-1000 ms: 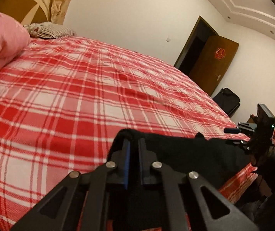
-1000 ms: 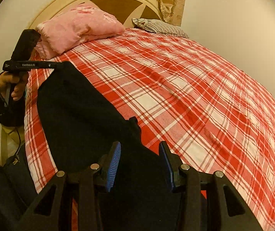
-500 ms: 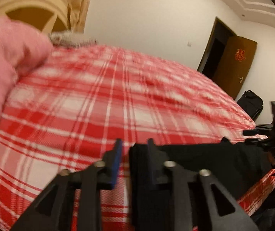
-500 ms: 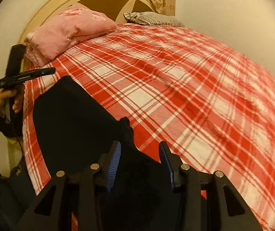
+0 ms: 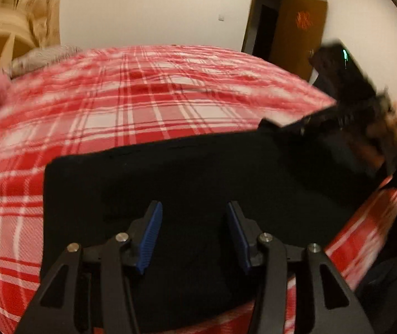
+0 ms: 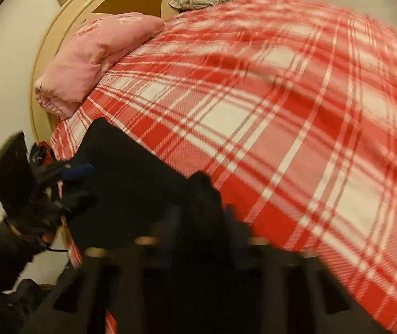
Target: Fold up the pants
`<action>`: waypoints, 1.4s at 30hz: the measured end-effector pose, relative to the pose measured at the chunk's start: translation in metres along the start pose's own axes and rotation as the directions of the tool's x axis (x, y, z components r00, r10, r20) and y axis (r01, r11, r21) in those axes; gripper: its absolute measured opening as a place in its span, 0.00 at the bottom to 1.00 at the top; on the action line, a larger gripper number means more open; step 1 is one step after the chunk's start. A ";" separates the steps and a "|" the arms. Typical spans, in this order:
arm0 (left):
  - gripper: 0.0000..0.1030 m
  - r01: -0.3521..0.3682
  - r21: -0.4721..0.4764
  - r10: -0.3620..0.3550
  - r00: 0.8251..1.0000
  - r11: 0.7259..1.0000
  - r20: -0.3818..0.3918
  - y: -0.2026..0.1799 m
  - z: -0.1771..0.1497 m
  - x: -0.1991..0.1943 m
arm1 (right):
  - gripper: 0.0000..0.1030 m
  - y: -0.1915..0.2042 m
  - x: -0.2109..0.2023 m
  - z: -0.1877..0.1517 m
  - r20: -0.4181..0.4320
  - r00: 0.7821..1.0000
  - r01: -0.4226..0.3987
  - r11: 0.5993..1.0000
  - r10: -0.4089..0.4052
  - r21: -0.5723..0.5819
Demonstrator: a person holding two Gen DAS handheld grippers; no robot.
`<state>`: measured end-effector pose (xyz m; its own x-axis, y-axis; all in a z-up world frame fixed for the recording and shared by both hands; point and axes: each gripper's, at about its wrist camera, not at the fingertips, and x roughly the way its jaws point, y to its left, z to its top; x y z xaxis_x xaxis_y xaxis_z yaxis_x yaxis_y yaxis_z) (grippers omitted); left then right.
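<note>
On a bed (image 5: pixel 170 89) spread with a red-and-white plaid blanket, black pants (image 5: pixel 187 183) lie flat along the near edge. The left gripper (image 5: pixel 193 233) hovers over one end of the garment, its blue-padded fingers (image 5: pixel 150 236) parted after opening within the last second, the cloth it pinched a second ago now released beneath them. At the other end, the right gripper (image 6: pixel 201 222) appears blurred; its fingers have just been closing, apparently down onto the dark cloth, though the blur hides whether they grip it. A pink quilt (image 6: pixel 92 58) rests by the headboard (image 6: pixel 131 2). One end looks set down, and the next fold seems about to start from the right.
</note>
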<state>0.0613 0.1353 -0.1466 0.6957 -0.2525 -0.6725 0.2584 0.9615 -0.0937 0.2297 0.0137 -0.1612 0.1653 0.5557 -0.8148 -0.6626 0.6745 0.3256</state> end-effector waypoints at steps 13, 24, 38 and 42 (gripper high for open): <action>0.55 0.061 0.034 -0.060 0.998 0.998 -0.030 -0.025 0.018 -0.001 | 0.43 -0.007 -0.024 -0.004 0.050 0.989 0.140 0.990 -0.140 0.000; 0.55 0.314 0.343 -0.297 0.949 0.885 -0.104 -0.164 0.050 0.020 | 0.47 -0.106 -0.227 -0.128 0.140 0.871 0.402 0.846 -0.472 0.351; 0.48 0.465 0.563 -0.385 0.884 0.683 -0.263 -0.292 0.046 0.058 | 0.47 -0.145 -0.360 -0.308 0.068 0.746 0.416 0.544 -0.662 0.729; 0.44 0.456 0.591 -0.345 0.890 0.666 -0.297 -0.305 0.041 0.070 | 0.47 -0.160 -0.369 -0.328 0.087 0.741 0.368 0.512 -0.665 0.777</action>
<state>0.0585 -0.1798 -0.1348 0.3307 -0.5243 -0.7847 0.8849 0.4613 0.0648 0.0350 -0.4587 -0.0706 0.6273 0.0057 -0.7788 0.2890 0.9269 0.2395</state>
